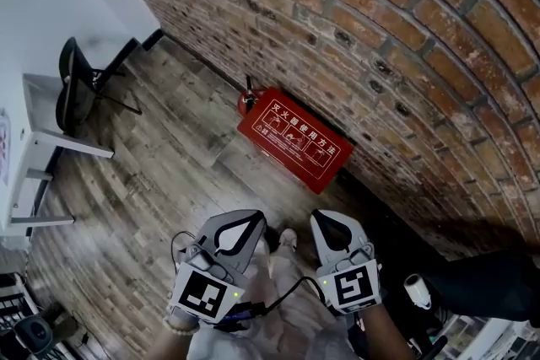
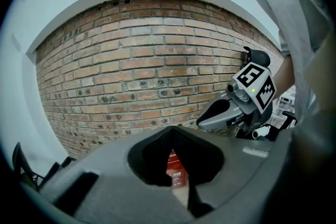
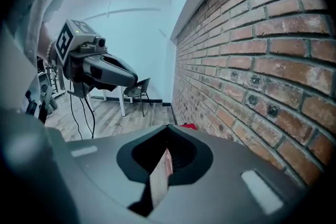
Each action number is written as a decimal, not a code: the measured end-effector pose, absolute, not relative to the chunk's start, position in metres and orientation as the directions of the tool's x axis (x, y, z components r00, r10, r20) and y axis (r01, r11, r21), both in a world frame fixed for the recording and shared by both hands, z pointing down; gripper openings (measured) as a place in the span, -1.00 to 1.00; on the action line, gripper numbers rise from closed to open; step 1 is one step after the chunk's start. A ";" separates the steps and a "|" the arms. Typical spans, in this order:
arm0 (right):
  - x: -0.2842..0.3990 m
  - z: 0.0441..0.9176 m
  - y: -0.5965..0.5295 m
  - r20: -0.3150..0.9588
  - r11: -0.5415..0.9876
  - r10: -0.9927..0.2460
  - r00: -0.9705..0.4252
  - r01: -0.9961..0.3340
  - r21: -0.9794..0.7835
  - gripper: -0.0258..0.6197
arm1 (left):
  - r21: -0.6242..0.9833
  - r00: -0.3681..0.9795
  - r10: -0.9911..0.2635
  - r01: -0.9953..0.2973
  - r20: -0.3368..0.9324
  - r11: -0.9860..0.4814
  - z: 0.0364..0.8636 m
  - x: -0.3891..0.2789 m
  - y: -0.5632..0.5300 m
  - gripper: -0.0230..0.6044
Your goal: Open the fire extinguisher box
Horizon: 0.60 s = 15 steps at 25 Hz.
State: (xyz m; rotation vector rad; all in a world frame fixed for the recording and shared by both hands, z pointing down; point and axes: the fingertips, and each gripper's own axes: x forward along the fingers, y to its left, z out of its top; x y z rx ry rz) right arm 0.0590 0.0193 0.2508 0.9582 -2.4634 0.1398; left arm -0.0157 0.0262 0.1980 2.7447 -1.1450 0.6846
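In the head view, the red fire extinguisher box (image 1: 294, 139) is seen on the wooden floor (image 1: 160, 181), set against the foot of the brick wall (image 1: 380, 29), with its white-printed face turned up toward the camera. A red extinguisher top with a black handle (image 1: 246, 100) is seen at the box's left end. The left gripper (image 1: 240, 223) and the right gripper (image 1: 329, 225) are held side by side low in the picture, well apart from the box and touching nothing. A black chair (image 1: 74, 84) and a white table (image 1: 38, 147) are seen at the left.

In the left gripper view, the left gripper (image 2: 173, 131) is shown with its jaws pressed together and nothing pinched between them. A part of the fire extinguisher box (image 2: 176, 168) is seen through the opening behind the tips, far beyond them. The brick wall (image 2: 152, 76) fills the background, and the right gripper (image 2: 223, 113) is seen to the right.

In the right gripper view, the right gripper (image 3: 168, 127) is shown with its jaws brought together at the tips and nothing held. A corner of the fire extinguisher box (image 3: 188, 126) is seen just past the tips, at the base of the brick wall (image 3: 252, 60). The left gripper (image 3: 126, 75) is seen at the left, with the black chair (image 3: 139, 89) behind it.
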 end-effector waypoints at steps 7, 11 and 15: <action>0.051 0.289 0.001 0.505 0.713 -0.615 -0.606 -0.701 0.027 -0.91 | -0.050 0.625 -0.622 -0.685 0.472 -0.727 0.236 -0.036 0.011 -0.94; 0.047 0.318 -0.003 0.527 0.698 -0.609 -0.593 -0.717 0.000 -0.91 | -0.007 0.636 -0.623 -0.697 0.455 -0.717 0.262 -0.046 -0.003 -0.94; 0.044 0.346 -0.003 0.551 0.677 -0.605 -0.574 -0.735 -0.021 -0.91 | 0.022 0.639 -0.617 -0.703 0.459 -0.711 0.290 -0.051 -0.015 -0.94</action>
